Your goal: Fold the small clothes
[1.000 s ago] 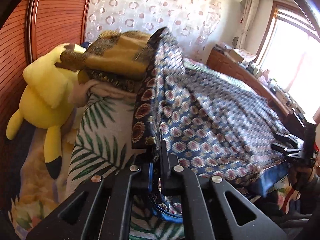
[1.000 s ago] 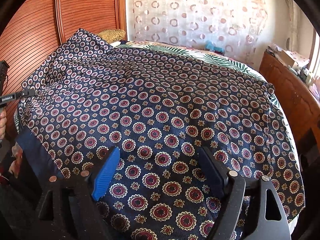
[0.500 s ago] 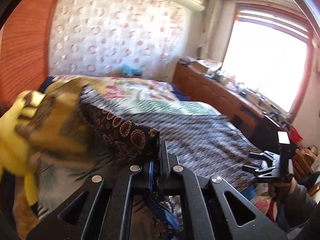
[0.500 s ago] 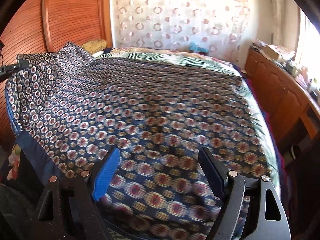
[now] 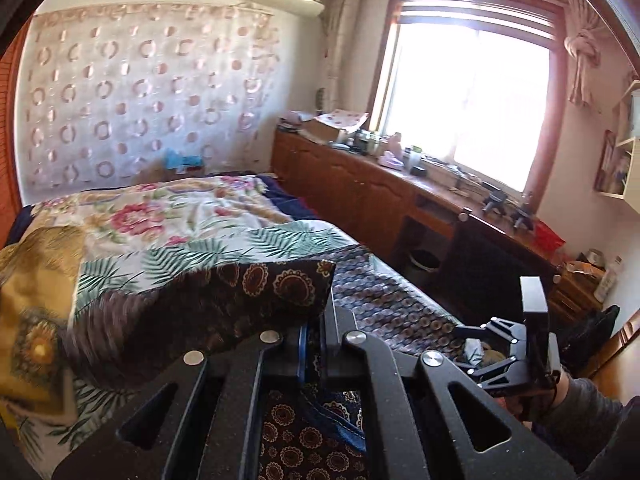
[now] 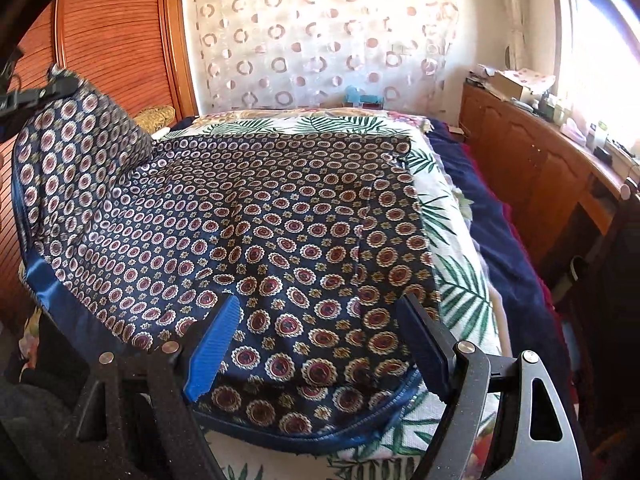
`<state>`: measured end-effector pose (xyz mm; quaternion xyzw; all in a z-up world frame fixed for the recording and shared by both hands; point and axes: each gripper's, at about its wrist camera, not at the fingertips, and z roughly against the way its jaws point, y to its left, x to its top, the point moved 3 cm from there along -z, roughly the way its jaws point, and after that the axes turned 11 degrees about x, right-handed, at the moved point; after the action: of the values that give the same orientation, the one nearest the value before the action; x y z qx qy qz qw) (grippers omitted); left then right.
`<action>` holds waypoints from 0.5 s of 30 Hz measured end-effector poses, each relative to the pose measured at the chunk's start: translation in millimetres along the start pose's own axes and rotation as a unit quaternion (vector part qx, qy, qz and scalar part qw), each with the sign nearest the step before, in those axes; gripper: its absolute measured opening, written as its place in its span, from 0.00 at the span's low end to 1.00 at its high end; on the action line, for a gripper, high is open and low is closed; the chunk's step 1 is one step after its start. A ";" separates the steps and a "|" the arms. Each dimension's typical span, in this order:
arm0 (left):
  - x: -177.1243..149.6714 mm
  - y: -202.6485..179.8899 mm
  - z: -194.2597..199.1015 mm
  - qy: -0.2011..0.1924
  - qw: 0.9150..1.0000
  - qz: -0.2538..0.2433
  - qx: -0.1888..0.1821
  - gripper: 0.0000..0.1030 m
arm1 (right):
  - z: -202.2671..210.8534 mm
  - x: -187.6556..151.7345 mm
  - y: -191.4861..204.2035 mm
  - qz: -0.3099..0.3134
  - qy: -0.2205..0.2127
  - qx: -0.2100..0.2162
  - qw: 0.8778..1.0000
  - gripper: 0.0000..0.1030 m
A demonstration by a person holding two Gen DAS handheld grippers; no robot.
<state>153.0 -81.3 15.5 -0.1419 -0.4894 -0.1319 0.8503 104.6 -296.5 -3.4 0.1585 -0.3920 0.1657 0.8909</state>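
A navy patterned cloth [image 6: 280, 216] with red and gold medallions and a blue hem lies spread on the bed. My left gripper [image 5: 316, 320] is shut on a corner of the cloth [image 5: 256, 296] and holds it lifted above the bed; in the right wrist view it appears at the far left [image 6: 36, 94] with the raised corner hanging from it. My right gripper [image 6: 320, 336] is open and empty, its fingers hovering just above the cloth's near edge. It also shows in the left wrist view [image 5: 516, 356].
The bed has a palm-leaf sheet [image 6: 460, 280] and a floral quilt [image 5: 160, 208]. A gold cushion [image 5: 28, 304] lies at the left. A wooden wardrobe [image 6: 112, 48] stands left, a long wooden cabinet [image 5: 360, 192] right under the window.
My left gripper has lifted the cloth corner up and swung it towards the right across the bed. The cloth has slid off the right side of the bed. My right gripper stays open.
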 end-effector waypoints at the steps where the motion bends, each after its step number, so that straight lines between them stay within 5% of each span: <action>1: 3.6 -5.3 -1.9 0.000 1.000 -0.005 -0.005 0.05 | 3.8 -2.8 -0.8 -0.001 -0.002 0.000 1.000 0.80; 15: 33.7 -98.3 -43.4 0.019 0.995 -0.065 -0.069 0.05 | 50.3 -21.3 -16.0 -0.021 -0.039 -0.006 0.999 0.80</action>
<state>168.1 -191.2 35.0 -0.1657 -0.4715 -0.2233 0.8369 65.2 -335.2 10.5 0.1680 -0.4241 0.1384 0.8790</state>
